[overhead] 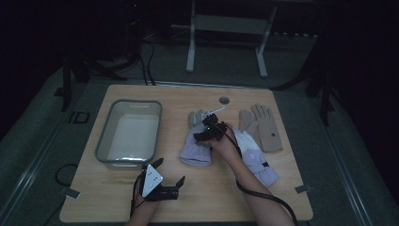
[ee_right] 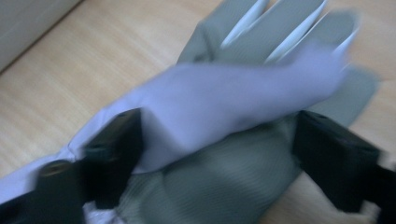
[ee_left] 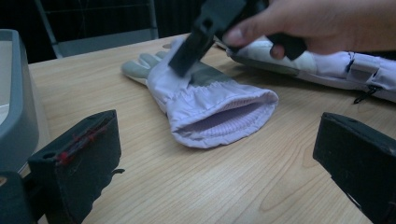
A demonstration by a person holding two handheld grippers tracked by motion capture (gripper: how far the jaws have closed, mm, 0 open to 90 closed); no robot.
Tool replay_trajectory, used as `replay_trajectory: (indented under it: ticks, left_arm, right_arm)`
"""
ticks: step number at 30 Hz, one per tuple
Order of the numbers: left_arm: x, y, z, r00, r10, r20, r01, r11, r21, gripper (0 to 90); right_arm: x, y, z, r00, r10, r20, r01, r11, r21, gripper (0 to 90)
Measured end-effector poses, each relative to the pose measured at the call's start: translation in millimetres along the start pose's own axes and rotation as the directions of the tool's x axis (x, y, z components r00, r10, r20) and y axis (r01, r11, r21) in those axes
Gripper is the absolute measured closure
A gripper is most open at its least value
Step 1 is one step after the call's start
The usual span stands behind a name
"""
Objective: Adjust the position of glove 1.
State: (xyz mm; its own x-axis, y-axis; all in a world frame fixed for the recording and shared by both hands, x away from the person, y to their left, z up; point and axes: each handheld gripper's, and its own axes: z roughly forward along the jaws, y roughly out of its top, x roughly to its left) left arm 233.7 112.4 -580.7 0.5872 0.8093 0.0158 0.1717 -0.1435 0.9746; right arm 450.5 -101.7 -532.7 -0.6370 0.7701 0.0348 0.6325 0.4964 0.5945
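A lavender glove with a grey palm lies mid-table, fingers pointing away and its cuff open toward me. My right gripper is down on its middle. Its jaws stand wide on either side of the glove, with a lavender fold and the grey palm between them, so my right gripper is open. My left gripper rests near the front edge, left of the glove. Seen from its own camera, my left gripper is open with nothing between its jaws.
A grey plastic bin stands at the left of the table. A second lavender glove lies under the right forearm. A beige pair of gloves lies at the right. The tabletop has a round hole near its far edge.
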Motion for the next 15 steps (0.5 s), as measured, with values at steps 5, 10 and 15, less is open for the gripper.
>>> replay_trajectory:
  ticks: [5,10,15]
  left_arm:
    - [-0.4,0.0,-0.1,1.0000,0.006,0.000,-0.006,1.0000,0.000,1.2]
    - [-0.5,-0.1,-0.2,1.0000,0.006,-0.001,-0.006,1.0000,0.000,1.2]
    - [-0.4,0.0,-0.1,1.0000,0.003,-0.003,-0.003,1.0000,0.001,1.2]
  right_arm:
    - [-1.0,-3.5,8.6,1.0000,-0.004,-0.002,0.004,1.000,0.019,23.3]
    - [-2.1,-5.1,11.2,0.9994,-0.029,-0.016,0.029,0.999,0.019,27.9]
    - [-2.2,-4.8,8.9,0.9939,-0.062,-0.092,0.064,0.998,0.022,54.0]
